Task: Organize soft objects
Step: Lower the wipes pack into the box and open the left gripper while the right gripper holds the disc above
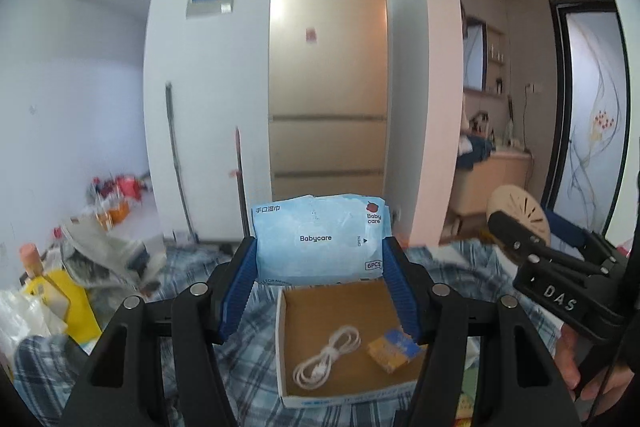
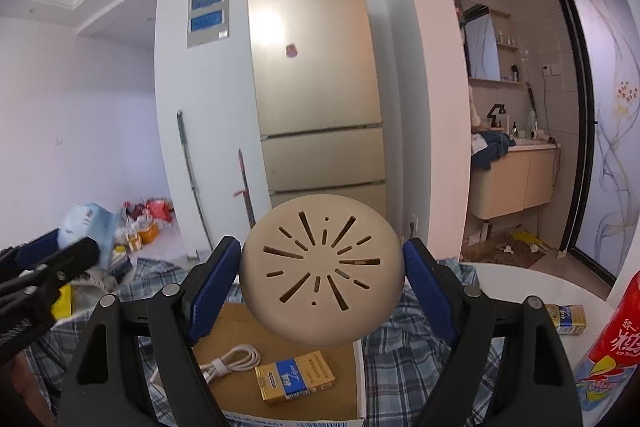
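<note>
Both grippers loaded above open cardboard box (image 1: 336, 301) w/ white coiled cable (image 1: 326, 359) & yellow-blue pack (image 2: 294, 377).
Left gripper (image 1: 320, 259) clamps pale-blue soft wipes pack (image 1: 318, 241); right gripper (image 2: 322, 267) clamps beige round slotted disc (image 2: 320, 269). Only right view shows white round table (image 2: 520, 285), red bottle (image 2: 612, 343). Plaid blanket (image 1: 260, 311) under box; gold fridge (image 2: 316, 87) behind.

A pale blue wipes pack (image 1: 318, 241), a beige slotted disc (image 2: 321, 271), a blue-and-white plaid cloth (image 1: 256, 343).
</note>
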The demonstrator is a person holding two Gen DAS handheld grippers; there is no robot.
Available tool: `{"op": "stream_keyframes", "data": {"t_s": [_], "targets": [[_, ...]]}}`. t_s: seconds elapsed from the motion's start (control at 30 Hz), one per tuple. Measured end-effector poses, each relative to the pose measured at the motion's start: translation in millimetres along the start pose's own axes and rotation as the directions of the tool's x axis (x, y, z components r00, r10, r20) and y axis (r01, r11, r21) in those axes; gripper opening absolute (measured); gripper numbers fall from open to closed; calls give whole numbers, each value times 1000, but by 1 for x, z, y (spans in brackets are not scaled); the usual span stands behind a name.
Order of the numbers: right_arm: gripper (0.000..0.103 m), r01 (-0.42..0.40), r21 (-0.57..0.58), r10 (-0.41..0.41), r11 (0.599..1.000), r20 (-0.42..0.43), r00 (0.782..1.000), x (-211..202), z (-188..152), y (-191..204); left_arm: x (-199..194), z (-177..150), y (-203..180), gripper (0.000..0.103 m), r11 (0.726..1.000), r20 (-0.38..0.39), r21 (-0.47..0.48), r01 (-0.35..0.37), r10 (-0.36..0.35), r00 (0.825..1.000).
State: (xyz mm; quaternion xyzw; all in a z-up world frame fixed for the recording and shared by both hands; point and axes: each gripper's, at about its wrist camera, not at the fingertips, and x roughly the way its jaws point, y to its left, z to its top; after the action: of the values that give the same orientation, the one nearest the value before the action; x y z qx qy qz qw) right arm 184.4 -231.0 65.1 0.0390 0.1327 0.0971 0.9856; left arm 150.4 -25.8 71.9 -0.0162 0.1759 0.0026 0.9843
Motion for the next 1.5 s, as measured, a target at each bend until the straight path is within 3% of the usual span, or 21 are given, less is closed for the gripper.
{"op": "stream_keyframes", "data": {"t_s": [0.13,0.33,0.5,0.63,0.77,0.83,1.07,1.5], "targets": [[82,-14,-11,14,1000,-60,998,12,-7,1,34,-12,-2,64,1000,-153,16,2,0,988],[82,-20,-27,15,999,-165,986,32,-24,0,70,-40,-3,64,999,-341,10,45,-39,939],[82,-95,17,96,995,-292,952,54,-39,-2,84,-54,-3,64,998,-409,-1,56,-51,911],[82,-108,7,103,994,-351,931,64,-53,2,99,-65,-5,64,998,-460,2,63,-55,886],[82,-140,56,150,989,-421,894,78,-62,-1,115,-77,-2,64,998,-519,-13,65,-62,853],[82,-134,51,143,990,-435,889,81,-67,-2,120,-82,-3,65,997,-538,-8,73,-66,841],[82,-130,41,133,991,-491,861,92,-78,0,129,-93,-5,67,997,-565,7,79,-62,823],[86,-121,25,117,992,-498,859,95,-82,6,132,-95,-5,81,998,-568,37,52,-22,822]]}}
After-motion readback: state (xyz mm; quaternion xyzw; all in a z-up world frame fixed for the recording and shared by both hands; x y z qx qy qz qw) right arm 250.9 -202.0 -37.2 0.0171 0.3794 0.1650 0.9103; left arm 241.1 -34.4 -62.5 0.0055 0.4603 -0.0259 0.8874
